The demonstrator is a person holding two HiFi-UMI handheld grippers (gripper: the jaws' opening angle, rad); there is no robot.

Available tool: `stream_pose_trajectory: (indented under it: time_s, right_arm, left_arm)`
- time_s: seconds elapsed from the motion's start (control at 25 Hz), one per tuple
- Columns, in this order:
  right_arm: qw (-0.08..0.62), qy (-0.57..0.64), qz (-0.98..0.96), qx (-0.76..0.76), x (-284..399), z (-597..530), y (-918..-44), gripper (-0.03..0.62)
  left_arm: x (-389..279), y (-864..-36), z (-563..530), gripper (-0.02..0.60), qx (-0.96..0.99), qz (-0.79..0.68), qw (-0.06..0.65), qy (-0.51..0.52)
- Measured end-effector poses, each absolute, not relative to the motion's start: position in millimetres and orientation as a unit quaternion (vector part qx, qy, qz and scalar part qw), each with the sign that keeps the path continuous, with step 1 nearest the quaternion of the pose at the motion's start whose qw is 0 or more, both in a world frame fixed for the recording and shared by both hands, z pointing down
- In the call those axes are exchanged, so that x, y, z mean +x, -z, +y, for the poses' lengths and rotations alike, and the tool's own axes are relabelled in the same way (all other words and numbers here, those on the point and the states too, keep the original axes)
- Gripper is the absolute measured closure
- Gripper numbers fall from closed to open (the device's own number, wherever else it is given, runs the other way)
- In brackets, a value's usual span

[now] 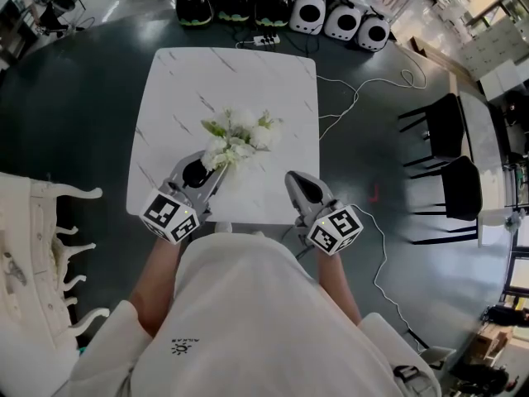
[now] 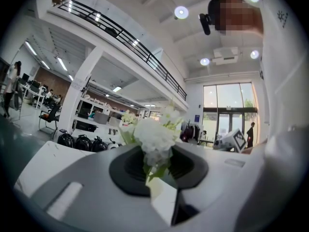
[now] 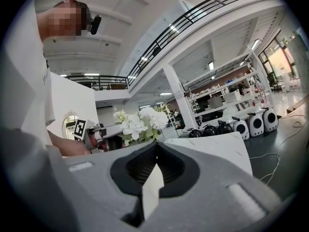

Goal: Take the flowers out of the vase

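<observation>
The left hand-held gripper [image 1: 207,172] is clenched on the stems of the flowers [image 1: 240,136], low under the blooms. That seems a sensible hold, since it spares the white heads and lets the bunch be drawn up as one. The bunch hangs over the near middle of the counter [image 1: 248,81]. The vase itself I cannot make out. The right hand-held gripper [image 1: 297,182] waits at the near right edge, jaws closed on nothing, clear of the lift.

The bunch's long axis looks roughly upright, leaning far and right, with blooms uppermost and stems pointing down toward the left hand-held gripper.
</observation>
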State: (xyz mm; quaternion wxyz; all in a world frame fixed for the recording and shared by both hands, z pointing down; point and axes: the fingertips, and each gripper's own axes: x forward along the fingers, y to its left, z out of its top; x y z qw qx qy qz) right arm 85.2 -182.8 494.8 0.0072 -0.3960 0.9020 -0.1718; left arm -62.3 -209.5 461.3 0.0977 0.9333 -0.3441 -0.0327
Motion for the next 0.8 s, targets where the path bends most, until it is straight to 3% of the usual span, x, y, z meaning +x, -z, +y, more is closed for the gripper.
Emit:
stream_pose_trajectory:
  time_s: [0.8]
  right_arm:
    - [0.008,0.146,0.917,-0.37,73.6,-185.1,-482.9,0.594]
  left_arm:
    - [-68.8,-419.1,-209.9,0.511,0.926,-0.363,0.073,0.067]
